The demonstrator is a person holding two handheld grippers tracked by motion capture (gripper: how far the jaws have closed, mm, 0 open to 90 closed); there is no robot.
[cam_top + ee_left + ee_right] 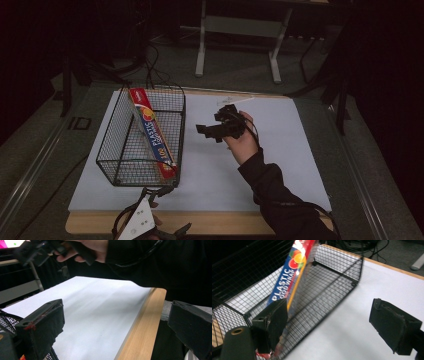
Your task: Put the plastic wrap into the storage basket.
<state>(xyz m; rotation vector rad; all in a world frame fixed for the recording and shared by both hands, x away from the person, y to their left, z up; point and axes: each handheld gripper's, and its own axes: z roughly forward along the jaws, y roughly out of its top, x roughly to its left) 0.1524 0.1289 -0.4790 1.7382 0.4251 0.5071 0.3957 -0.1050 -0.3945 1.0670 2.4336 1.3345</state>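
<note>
A black wire basket (116,165) stands on the left of the white sheet. A long box of plastic wrap (151,132) leans aslant inside it, its top end over the far rim. My right gripper (207,132) hovers over the middle of the sheet, right of the basket, held in a hand. In the right gripper view its jaws stand open (332,325) and empty, facing the basket wall (332,282) and the box (289,277). My left gripper (171,211) is at the table's near edge by the basket's front corner, open (117,327) and empty.
The white sheet (280,150) covers a wooden tabletop (145,327) whose bare edge runs along the front. A dark-sleeved forearm (280,200) reaches in from the lower right. Behind the table stand a metal frame's legs (200,50) and cables on the floor.
</note>
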